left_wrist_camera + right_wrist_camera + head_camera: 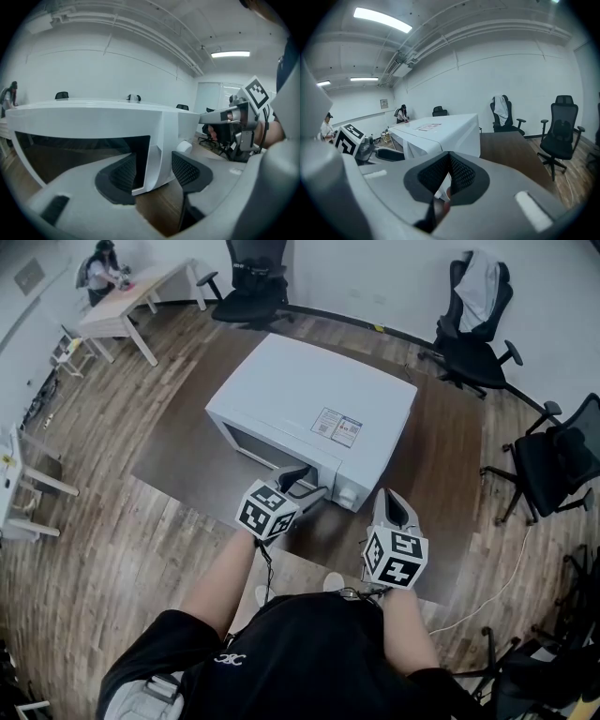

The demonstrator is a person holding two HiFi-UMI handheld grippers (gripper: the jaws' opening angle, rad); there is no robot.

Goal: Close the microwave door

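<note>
A white microwave point(309, 399) stands on a dark brown table point(450, 446); its windowed door point(258, 442) faces me and lies almost flush with the front. My left gripper point(298, 480) is at the door's right edge. In the left gripper view that gripper point(154, 171) is open, with the door's white edge point(152, 159) between its pads; a narrow gap shows beside the right pad. A round knob point(184, 146) sits on the panel just past it. My right gripper point(396, 507) hovers right of the microwave's corner, shut point(449, 171) on nothing.
Black office chairs stand at the back point(251, 287), back right point(473, 334) and right point(553, 460). A light desk point(131, 296) with a person point(101, 268) beside it is at the far left. A white cable point(497, 592) trails over the wood floor.
</note>
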